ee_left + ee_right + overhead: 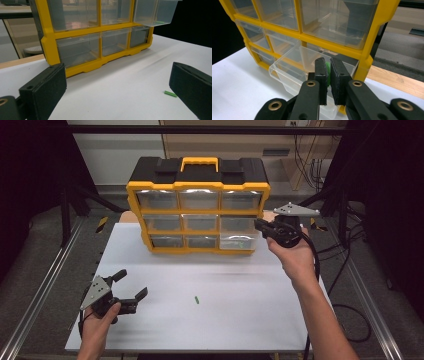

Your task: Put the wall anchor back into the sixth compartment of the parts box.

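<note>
Small green plastic stick [327, 68] pinched between pressed-together jaws of right gripper [329, 75], centre of right gripper view; long axis upright along jaws, top end toward yellow-framed organiser with clear plastic drawers [198, 210]. Below it, pulled-out clear drawer [294, 68], bottom row; green pieces [239, 240] inside, high view right of centre. Second green stick [197, 299] flat on white desk [240, 320], lower centre, long axis roughly up-down in frame. Left gripper [129, 290] lower left, jaws spread, nothing between.

Grey floor [45, 250], metal rails [35, 305], dark curtains [30, 170], pale back wall [117, 155].
</note>
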The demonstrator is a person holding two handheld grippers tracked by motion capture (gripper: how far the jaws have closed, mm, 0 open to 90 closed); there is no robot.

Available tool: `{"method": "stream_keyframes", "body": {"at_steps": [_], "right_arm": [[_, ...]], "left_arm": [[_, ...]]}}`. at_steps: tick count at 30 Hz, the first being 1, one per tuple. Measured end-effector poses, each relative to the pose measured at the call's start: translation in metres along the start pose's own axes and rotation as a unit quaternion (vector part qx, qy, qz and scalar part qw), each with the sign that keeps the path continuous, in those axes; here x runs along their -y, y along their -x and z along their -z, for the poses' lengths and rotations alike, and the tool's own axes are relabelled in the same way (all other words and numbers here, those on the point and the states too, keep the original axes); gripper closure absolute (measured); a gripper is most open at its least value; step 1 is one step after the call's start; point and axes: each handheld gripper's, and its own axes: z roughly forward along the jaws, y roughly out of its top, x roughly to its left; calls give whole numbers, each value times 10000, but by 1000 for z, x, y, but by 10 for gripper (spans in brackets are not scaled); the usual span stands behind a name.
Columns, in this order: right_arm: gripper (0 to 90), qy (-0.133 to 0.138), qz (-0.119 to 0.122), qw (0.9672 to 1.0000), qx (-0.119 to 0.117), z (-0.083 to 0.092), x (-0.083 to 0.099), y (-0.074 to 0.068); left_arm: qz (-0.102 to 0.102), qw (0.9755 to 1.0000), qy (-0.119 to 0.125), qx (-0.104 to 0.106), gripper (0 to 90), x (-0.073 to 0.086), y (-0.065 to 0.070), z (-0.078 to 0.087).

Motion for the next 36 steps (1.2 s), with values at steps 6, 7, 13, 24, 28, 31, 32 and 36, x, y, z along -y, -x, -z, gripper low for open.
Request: {"method": "stream_keyframes", "body": {"at_steps": [6,7,13,24,28,31,32,36], "right_arm": [[846,-64,33,10000,29,-10,-7,-2],[846,-77,16,10000,35,-13,-8,-2],[685,32,37,10000,74,-20,-14,-8],[188,28,178,9998,37,-6,-9,-31],[114,-28,197,9997,113,-2,0,-36],[93,-64,180,9998,103,2,9,-38],[91,-92,196,9997,109,4,12,-39],[91,-174,172,9997,69,6,24,-43]], "left_arm": [[-1,10000,0,0,12,0,0,0],[-2,10000,3,-2,12,0,0,0],[21,10000,10,-15,12,0,-1,1],[-12,10000,-40,10,12,1,1,0],[-5,10000,-56,23,12,2,2,-1],[-5,10000,-57,24,11,2,2,-1],[-1,10000,-52,26,11,2,2,-1],[10,10000,-29,18,11,2,2,-1]]}}
